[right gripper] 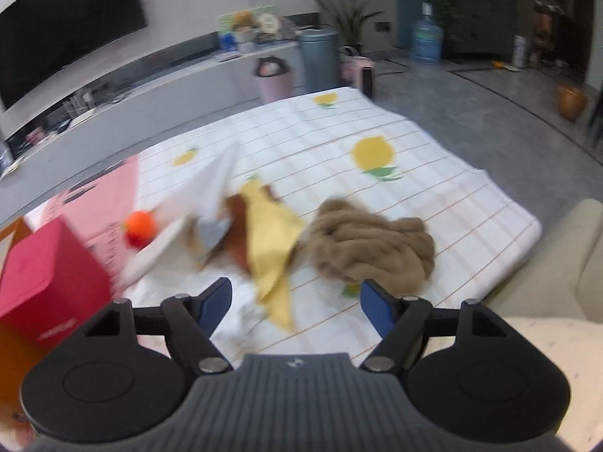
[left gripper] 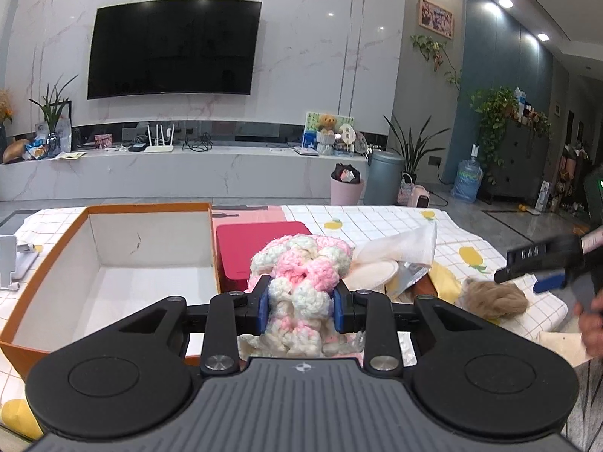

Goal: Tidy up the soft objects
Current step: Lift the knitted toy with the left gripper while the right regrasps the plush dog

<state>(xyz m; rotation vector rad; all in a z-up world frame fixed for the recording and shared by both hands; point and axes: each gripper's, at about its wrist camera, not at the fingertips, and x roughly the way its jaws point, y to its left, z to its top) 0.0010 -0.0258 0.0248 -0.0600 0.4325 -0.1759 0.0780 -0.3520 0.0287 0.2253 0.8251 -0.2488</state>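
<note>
Orange box [left gripper: 49, 263] empty; left gripper [left gripper: 301, 303] clamps pink-white crochet piece [left gripper: 301, 275], right gripper [right gripper: 296, 307] jaws apart, nothing btwn; brown fuzzy cloth [right gripper: 371, 245], yellow cloth [right gripper: 271, 233] left.

1. It was a home living room: a large black wall-mounted television [left gripper: 173, 47] hung on a white marble-look wall [left gripper: 301, 56].
2. Green potted houseplants [left gripper: 412, 147] stood about, and a small brown teddy bear [left gripper: 326, 122] sat on the long white media shelf [left gripper: 226, 158].
</note>
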